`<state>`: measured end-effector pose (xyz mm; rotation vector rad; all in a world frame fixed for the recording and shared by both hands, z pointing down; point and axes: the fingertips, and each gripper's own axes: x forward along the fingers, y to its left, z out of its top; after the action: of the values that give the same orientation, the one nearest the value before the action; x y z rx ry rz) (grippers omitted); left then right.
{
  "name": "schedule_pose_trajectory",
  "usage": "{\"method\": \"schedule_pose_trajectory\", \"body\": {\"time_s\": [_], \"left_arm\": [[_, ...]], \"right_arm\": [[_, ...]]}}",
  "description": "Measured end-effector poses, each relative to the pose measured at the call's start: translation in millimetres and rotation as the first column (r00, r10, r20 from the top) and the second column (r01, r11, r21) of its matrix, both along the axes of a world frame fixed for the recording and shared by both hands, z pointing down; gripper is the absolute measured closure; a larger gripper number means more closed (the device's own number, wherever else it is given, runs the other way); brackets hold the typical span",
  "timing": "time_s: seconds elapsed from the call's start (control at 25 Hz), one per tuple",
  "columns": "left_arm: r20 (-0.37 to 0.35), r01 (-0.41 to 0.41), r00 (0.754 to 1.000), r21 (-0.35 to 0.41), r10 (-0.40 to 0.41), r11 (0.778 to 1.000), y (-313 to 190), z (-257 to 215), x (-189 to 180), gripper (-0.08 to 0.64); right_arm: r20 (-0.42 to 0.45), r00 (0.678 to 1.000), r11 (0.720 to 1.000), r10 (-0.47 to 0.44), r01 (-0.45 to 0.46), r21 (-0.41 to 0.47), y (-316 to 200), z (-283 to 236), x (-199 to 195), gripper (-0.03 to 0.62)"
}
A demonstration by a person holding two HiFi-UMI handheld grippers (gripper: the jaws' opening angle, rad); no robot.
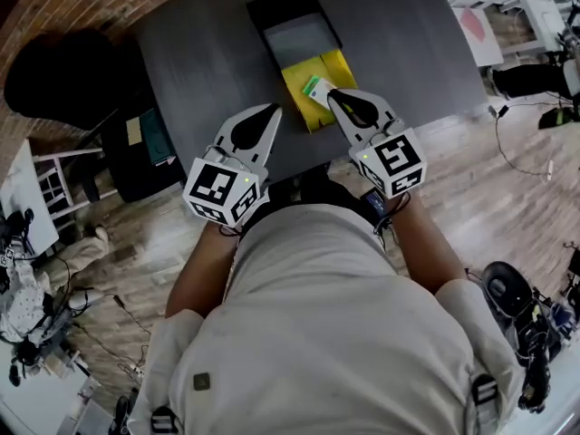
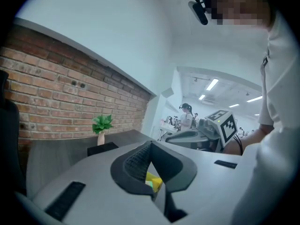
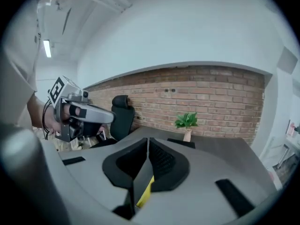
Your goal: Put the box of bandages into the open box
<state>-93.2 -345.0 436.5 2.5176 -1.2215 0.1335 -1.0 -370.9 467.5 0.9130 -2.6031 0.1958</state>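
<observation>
The box of bandages [image 1: 315, 88], white and green, lies tilted on a yellow panel [image 1: 308, 111] at the near end of the open black box [image 1: 301, 39] with its grey inside. My right gripper [image 1: 333, 94] is shut, its tip at the bandage box's right edge. In the right gripper view [image 3: 148, 142] its jaws meet, and only a yellow sliver shows below them. My left gripper [image 1: 274, 109] hangs shut just left of the yellow panel, holding nothing. In the left gripper view [image 2: 151, 146] a bit of yellow and green shows under its jaws.
The dark table [image 1: 199, 53] reaches back to a brick wall, where a small potted plant [image 3: 186, 122] stands. A black chair [image 1: 54, 71] and a cluttered stand sit off the table's left side. Cables and equipment lie on the wooden floor to the right.
</observation>
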Motion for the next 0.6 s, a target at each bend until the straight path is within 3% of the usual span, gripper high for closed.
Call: {"method": "schedule_pose_trajectory", "body": {"time_s": [0.36,0.6], "left_arm": [[0.001,-0.074,0.997,0.134,0.074,0.988,36,-69,-11,0.545],[0.017,-0.149,0.989,0.184,0.148,0.972,60,-89,-6,0.545]], "right_arm": [[0.099,0.989,0.979,0.111,-0.126,0.158,56,-80,6,0.571],[0.126,0.979,0.966,0.162,-0.184,0.182,92,-103,5,0.571]]}}
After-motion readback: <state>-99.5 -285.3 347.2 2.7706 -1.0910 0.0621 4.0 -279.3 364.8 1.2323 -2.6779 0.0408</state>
